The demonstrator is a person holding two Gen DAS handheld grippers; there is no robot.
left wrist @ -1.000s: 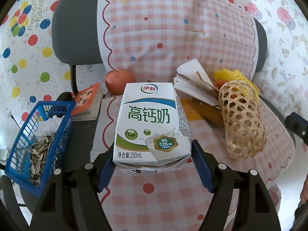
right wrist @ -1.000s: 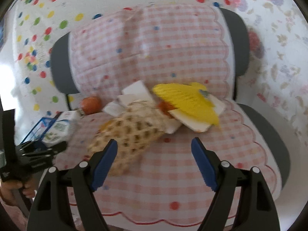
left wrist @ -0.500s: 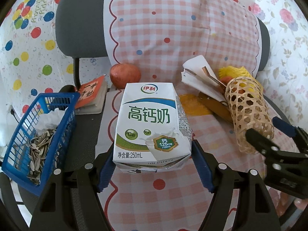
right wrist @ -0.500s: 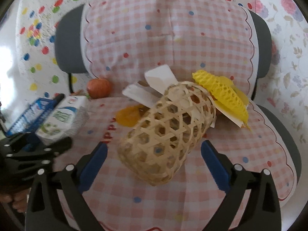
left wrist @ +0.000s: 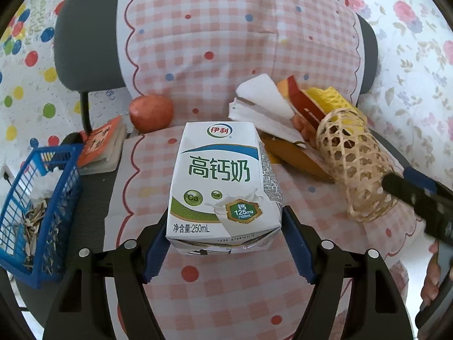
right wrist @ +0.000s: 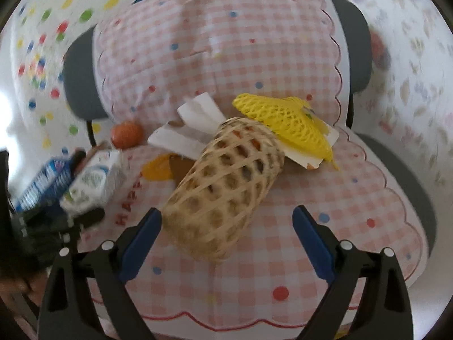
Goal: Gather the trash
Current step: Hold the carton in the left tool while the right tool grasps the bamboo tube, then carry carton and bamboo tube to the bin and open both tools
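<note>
Since half a second ago my right gripper [right wrist: 226, 236] has pushed closer to the woven bamboo basket [right wrist: 223, 189], its jaws spread wide with the basket's near end between them, the left pad just beside the weave. My left gripper [left wrist: 225, 236] clamps the milk carton [left wrist: 223, 187] above the gingham seat cover [left wrist: 215, 289]. Left of it stands the blue basket [left wrist: 39, 198] with seed shells. Farther back lie white paper scraps [right wrist: 195, 130], yellow foam netting [right wrist: 286, 121] and an apple [left wrist: 151, 112].
</note>
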